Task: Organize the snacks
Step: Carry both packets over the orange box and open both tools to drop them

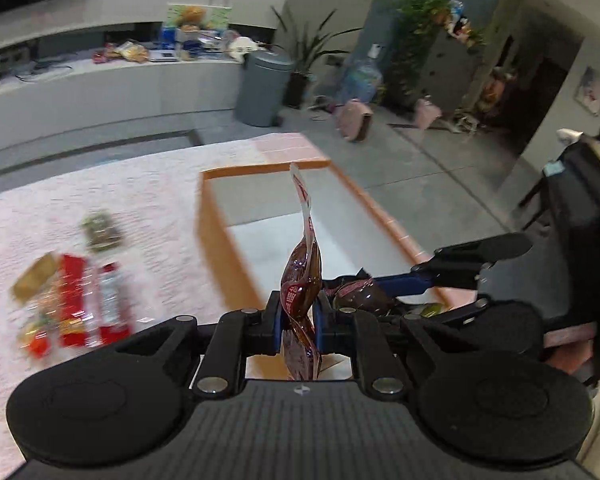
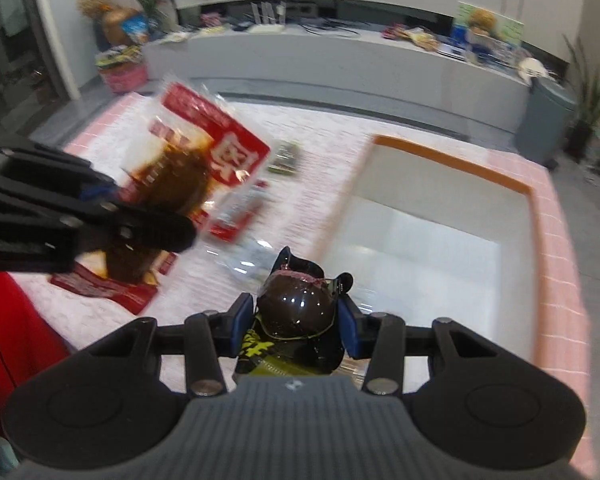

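While over box (image 1: 384, 224), jaws clamped.

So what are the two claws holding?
Left claw pinches a red packet near its lower middle. Right claw squeezes a dark packet around its middle.

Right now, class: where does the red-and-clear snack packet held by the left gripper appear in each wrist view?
Left wrist view: the red snack packet stands edge-on at centre, pinched in the left gripper.
Right wrist view: the same packet shows flat-on at upper left, blurred.
Shared landmark: the orange-rimmed box.
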A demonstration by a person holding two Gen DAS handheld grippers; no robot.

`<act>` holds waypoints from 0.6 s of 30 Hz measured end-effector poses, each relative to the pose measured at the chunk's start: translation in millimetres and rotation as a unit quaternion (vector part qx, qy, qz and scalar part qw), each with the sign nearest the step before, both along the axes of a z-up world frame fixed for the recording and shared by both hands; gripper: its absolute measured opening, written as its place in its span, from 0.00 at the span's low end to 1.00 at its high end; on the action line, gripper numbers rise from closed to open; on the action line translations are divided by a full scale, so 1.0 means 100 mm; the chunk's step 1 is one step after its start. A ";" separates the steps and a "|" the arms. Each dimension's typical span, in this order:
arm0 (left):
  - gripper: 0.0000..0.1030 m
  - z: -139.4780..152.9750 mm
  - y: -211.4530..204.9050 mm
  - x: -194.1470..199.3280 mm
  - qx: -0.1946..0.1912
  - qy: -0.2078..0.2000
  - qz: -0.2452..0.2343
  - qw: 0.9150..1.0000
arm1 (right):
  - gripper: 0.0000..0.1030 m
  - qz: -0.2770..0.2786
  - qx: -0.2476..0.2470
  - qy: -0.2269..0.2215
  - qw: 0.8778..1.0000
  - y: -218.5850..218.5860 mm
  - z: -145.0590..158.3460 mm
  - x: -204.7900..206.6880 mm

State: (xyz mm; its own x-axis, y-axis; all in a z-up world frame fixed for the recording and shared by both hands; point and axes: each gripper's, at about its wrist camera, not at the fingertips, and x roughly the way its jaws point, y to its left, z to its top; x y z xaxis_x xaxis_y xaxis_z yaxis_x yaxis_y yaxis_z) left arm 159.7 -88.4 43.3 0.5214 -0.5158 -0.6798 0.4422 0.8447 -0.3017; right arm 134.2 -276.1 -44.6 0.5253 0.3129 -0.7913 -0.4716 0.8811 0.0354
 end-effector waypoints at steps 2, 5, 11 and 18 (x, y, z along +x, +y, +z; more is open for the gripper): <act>0.16 -0.02 -0.16 0.12 -0.017 0.013 -0.007 1.000 | 0.43 -0.014 -0.013 0.005 1.000 -0.16 0.00 0.07; 0.16 -0.10 -0.39 0.34 -0.033 0.040 -0.018 0.999 | 0.43 -0.035 -0.024 0.015 0.999 -0.36 -0.04 0.18; 0.16 -0.39 -0.84 0.67 -0.015 0.071 -0.033 0.997 | 0.43 -0.057 -0.049 0.039 0.996 -0.62 -0.25 0.37; 0.16 -0.74 -1.17 0.89 0.031 0.083 -0.042 0.995 | 0.43 -0.041 -0.095 0.049 0.993 -0.73 -0.56 0.48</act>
